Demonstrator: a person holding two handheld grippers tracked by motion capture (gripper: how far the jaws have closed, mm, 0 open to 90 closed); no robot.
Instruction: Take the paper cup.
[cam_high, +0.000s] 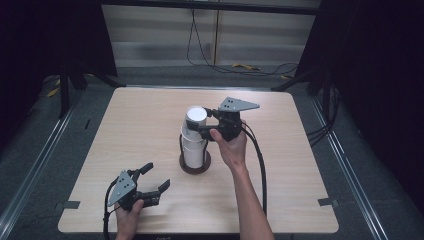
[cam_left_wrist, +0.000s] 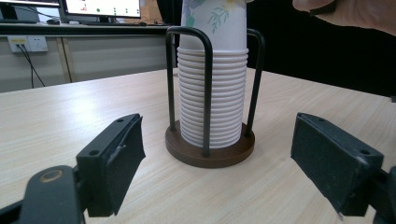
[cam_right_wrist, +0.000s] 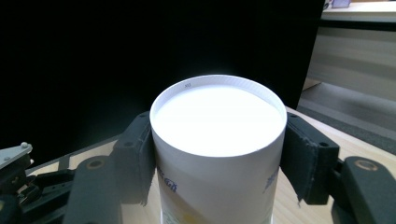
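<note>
One cup stack, one holder, two tools, one bench

The bench (cam_high: 150, 125) carried one round brown holder (cam_left_wrist: 210, 150) with two black wire loops, and in it one stack of white paper cups (cam_left_wrist: 212, 107); the nested rims were too many and too close to count surely. One printed cup (cam_right_wrist: 217, 140) sat upside down at the top. Two tools were present: left tool (cam_high: 150, 185), right tool (cam_high: 202, 122).

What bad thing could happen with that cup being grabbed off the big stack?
The right gripper squeezes the top cup, so thin paper might crumple. The cups nest tightly in the stack, so a second one might lift too. The left gripper sits open, away from the holder, so the holder could tip.
</note>
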